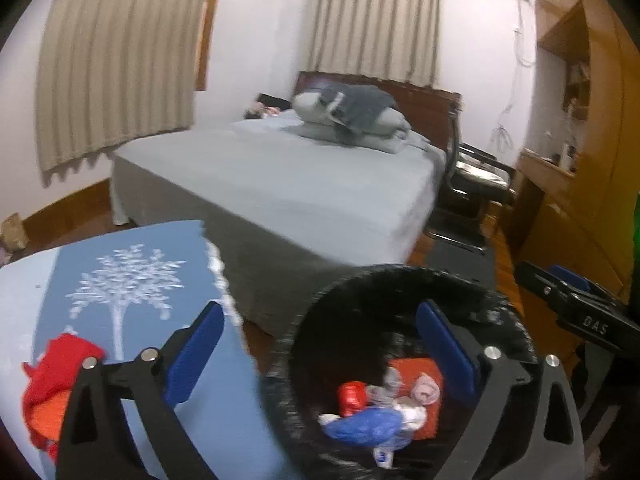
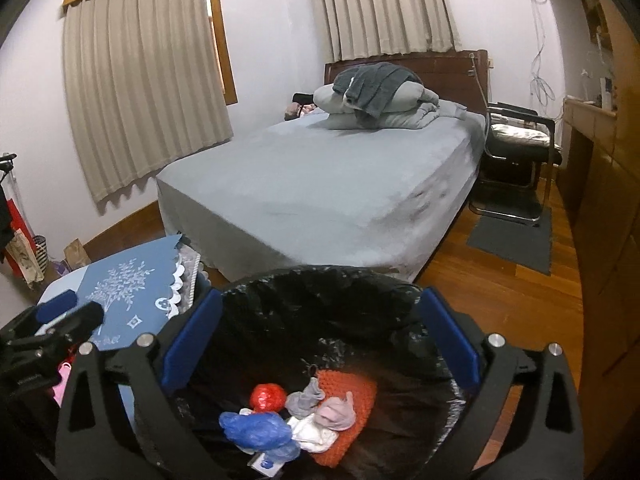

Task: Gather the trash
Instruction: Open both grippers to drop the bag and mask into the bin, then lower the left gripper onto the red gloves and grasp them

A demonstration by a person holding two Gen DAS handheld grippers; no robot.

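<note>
A bin lined with a black bag stands on the floor beside a small table. In it lie a blue plastic bag, a red crumpled ball, grey and pink scraps and an orange knitted piece. My left gripper is open and empty over the bin's left rim. My right gripper is open and empty above the bin. A red and orange crumpled item lies on the blue tablecloth at the left.
A bed with a grey sheet and folded bedding fills the middle. A dark chair and a grey floor mat are at the right, by wooden cabinets. Bags stand along the left wall.
</note>
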